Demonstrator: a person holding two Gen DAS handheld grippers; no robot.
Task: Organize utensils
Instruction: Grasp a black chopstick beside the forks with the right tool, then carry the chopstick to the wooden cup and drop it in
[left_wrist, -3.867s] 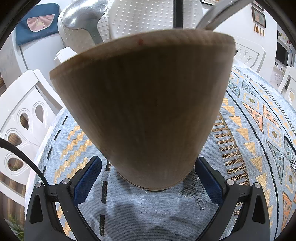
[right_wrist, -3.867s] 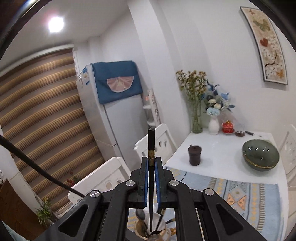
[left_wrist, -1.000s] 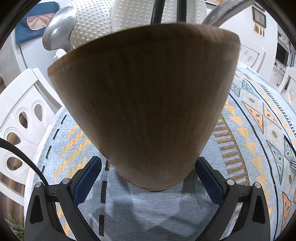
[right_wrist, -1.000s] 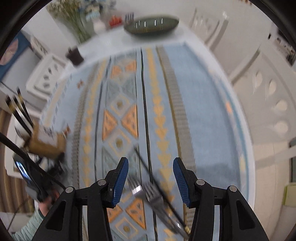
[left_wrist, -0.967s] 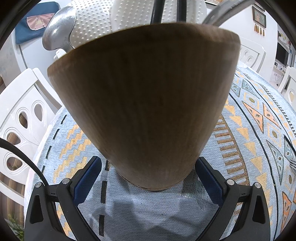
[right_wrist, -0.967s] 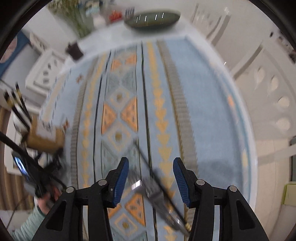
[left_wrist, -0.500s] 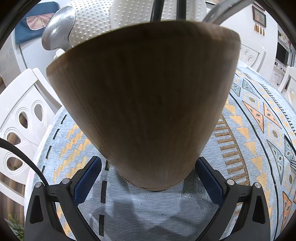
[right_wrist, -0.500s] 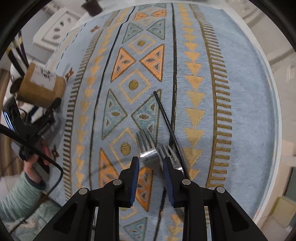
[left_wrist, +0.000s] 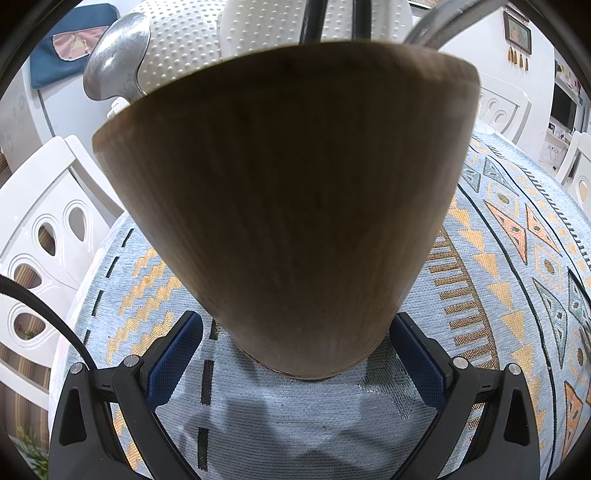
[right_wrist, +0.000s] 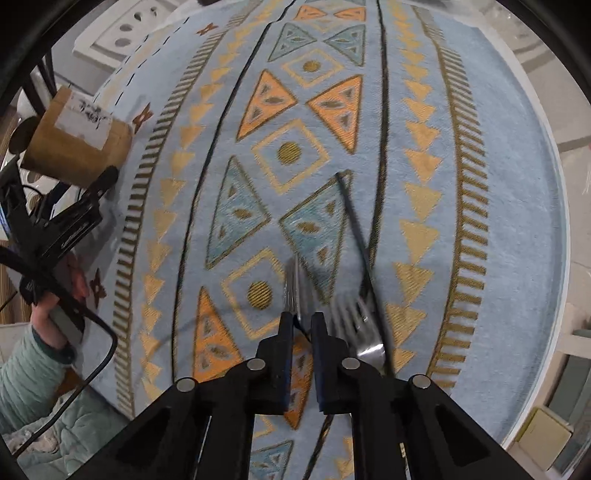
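Right tongs just closed on fork, tines edge-up; pickup secured; left tongs grip wooden holder, unmoved; second fork remains on desk.

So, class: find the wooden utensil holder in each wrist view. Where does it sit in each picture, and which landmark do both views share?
Left wrist view: the wooden utensil holder fills the centre, its base between the pads of the left gripper.
Right wrist view: it is small at the left edge, bearing a white label, far from the right gripper.
Shared landmark: the patterned blue tablecloth under everything.
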